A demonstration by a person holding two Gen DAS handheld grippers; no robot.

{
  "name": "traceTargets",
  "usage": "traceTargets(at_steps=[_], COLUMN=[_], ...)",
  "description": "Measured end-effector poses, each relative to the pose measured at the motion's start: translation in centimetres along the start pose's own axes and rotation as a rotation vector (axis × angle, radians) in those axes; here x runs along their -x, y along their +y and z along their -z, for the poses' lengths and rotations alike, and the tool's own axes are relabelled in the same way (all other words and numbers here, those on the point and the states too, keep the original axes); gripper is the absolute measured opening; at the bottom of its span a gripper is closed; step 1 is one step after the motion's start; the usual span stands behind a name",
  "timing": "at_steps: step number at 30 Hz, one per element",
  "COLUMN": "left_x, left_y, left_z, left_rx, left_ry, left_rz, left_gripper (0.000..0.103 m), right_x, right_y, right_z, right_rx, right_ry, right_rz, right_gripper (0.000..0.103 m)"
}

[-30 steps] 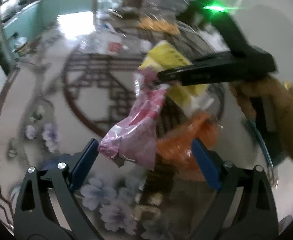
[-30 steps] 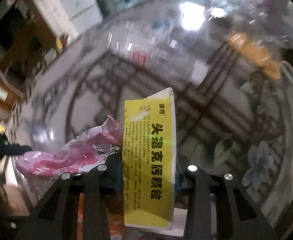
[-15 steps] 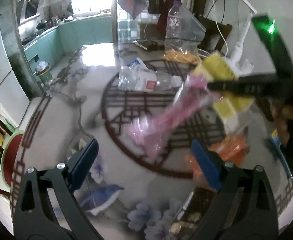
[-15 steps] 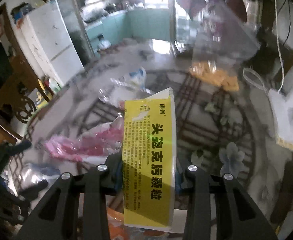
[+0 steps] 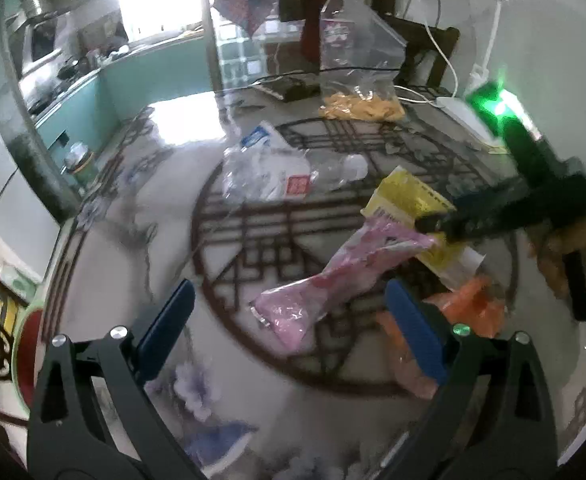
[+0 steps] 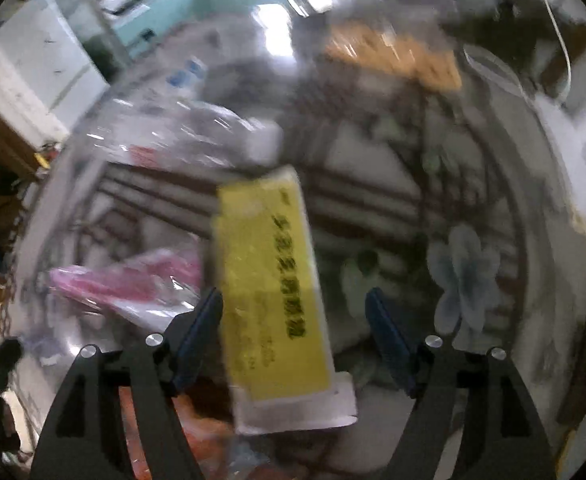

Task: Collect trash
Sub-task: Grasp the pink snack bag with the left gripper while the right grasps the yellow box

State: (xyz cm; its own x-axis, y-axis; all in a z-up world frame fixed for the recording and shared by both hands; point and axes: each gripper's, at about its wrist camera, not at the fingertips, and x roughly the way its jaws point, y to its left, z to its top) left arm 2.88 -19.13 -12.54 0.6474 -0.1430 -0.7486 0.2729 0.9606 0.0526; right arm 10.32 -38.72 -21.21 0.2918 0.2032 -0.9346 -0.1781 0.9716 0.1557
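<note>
My right gripper [image 6: 293, 308] points down at the table and its jaws are opening. A yellow medicine box [image 6: 269, 280] sits tilted between them, clear of the right pad, with a pink plastic wrapper [image 6: 133, 284] beside it on the left. In the left wrist view the same yellow box [image 5: 405, 200] and pink wrapper [image 5: 333, 280] lie on the round patterned table [image 5: 141, 240], under the tip of the right gripper [image 5: 433, 226]. An orange wrapper [image 5: 473, 308] lies just beneath them. My left gripper [image 5: 289, 300] hangs open and empty in front of the pink wrapper.
Crumpled clear plastic bags and a squashed bottle [image 5: 269, 172] lie at mid table. A zip bag with yellow pieces [image 5: 361, 108] and a purple-capped bottle [image 5: 335, 36] stand at the back. A white power strip [image 5: 465, 116] and cables lie at the back right.
The right jaws have spread and the yellow box has tipped loose between them. The pink wrapper has dropped onto the table. The left gripper has drawn back, showing more of the table.
</note>
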Motion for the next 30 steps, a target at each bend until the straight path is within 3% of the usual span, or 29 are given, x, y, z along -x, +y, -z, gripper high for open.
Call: traceTargets(at_steps=[1,3,12,15,19,21,24,26,28,30], left_x=[-0.4,-1.1,-7.1,-8.6,-10.0,-10.6,-11.2,-11.6,-11.6,-11.3], left_y=[-0.2,-0.5,-1.1,-1.2,-1.8,-2.0,-1.6,-1.1,-0.5,0.1], left_z=[-0.5,-1.2,-2.8,-2.7,-2.0,-1.7,-1.4,-1.4,-1.6,-1.8], left_rx=[-0.018,-0.048,-0.105,-0.103,-0.11,-0.108,-0.064,-0.012,0.024,0.07], left_ry=[-0.003,-0.007,0.081,0.103,0.134,0.148,0.17,0.18,0.187,0.193], left_rz=[0.004,0.011,0.053,0.071,0.1,0.104,0.112,0.134,0.147,0.16], left_gripper=[0.094,0.094,0.094,0.094,0.094,0.088,0.059,0.033,0.02,0.018], right_x=[-0.2,0.4,9.9,11.6,11.8,11.5,10.9,10.6,10.5,10.6], right_y=[-0.2,-0.1,0.7,1.0,1.5,1.4,1.3,1.3,1.5,1.8], right_z=[0.0,0.1,-1.9,-2.3,-3.0,-3.1,-2.9,-2.7,-2.5,-2.2], right_rx=[-0.007,-0.01,-0.078,-0.09,-0.089,-0.087,-0.089,-0.091,-0.093,-0.092], right_ry=[0.009,-0.018,-0.315,-0.371,-0.382,-0.378,-0.364,-0.357,-0.351,-0.353], right_rz=[-0.029,-0.032,-0.039,-0.055,-0.067,-0.067,-0.068,-0.068,-0.067,-0.066], right_gripper=[0.043,0.038,0.038,0.038,0.038,0.038,0.038,0.038,0.038,0.038])
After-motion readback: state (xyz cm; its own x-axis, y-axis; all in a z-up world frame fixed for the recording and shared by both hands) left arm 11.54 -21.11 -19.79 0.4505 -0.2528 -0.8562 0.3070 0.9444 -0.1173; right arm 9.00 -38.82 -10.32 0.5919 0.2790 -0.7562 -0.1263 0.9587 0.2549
